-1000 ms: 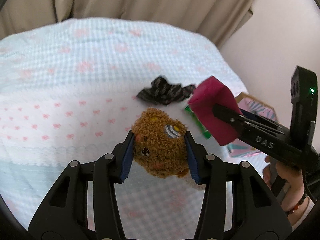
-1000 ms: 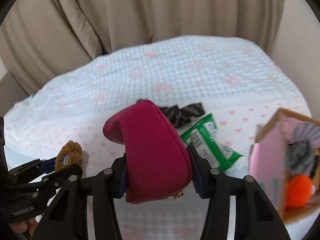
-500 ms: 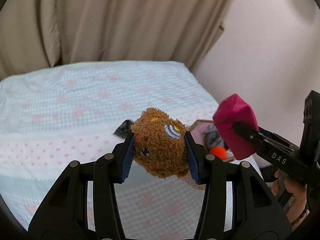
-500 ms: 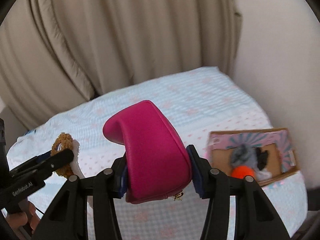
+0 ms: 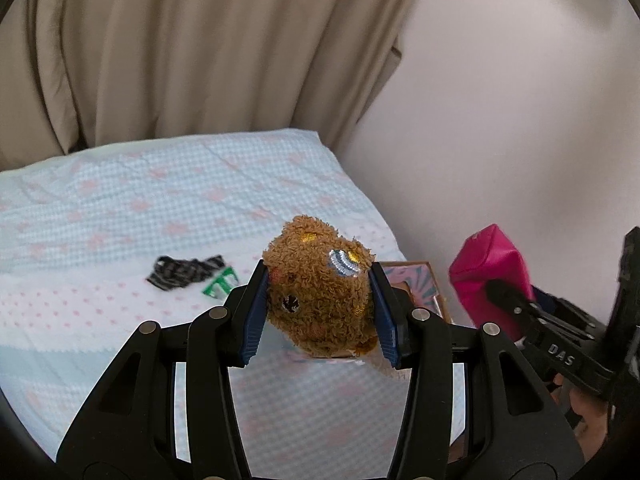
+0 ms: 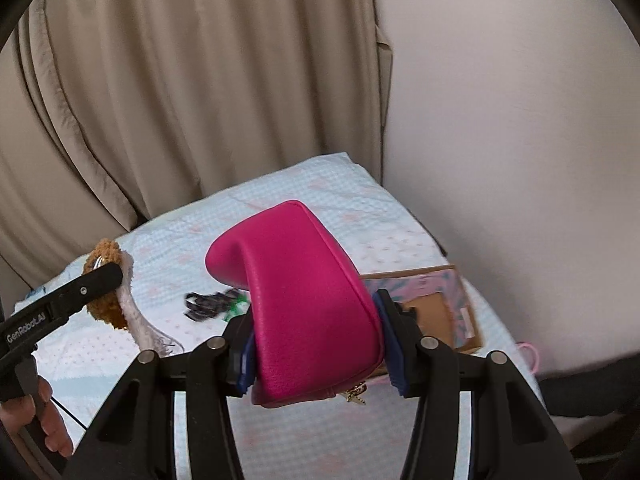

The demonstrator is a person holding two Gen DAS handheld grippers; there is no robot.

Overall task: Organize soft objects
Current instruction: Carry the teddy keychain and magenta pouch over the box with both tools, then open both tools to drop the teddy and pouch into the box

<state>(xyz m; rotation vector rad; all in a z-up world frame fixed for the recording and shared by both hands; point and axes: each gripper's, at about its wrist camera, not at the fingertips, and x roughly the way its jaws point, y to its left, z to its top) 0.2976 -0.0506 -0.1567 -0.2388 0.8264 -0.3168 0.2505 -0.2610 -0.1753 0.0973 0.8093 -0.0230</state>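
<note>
My left gripper [image 5: 318, 312] is shut on a brown plush toy [image 5: 320, 284] with a stitched eye, held up over the bed. In the right wrist view that same plush toy [image 6: 105, 304] hangs at the left with a white fringe below it. My right gripper [image 6: 316, 344] is shut on a magenta soft pouch [image 6: 304, 300] with a gold zip pull; the pouch [image 5: 490, 268] also shows at the right of the left wrist view. Behind both lies a pink-and-teal cardboard box [image 6: 436, 304], mostly hidden by what I hold.
A light blue bedspread [image 5: 160, 208] with pink marks covers the bed. A black patterned cloth [image 5: 182, 272] and a green packet [image 5: 220, 282] lie on it. Beige curtains [image 6: 180, 100] hang behind, a pale wall [image 5: 500, 120] to the right. A person's hand [image 6: 48, 432] holds the left gripper.
Both grippers have risen well above the bed with their loads and swung right; the bed now sits lower and farther, and the box has come into view behind them.
</note>
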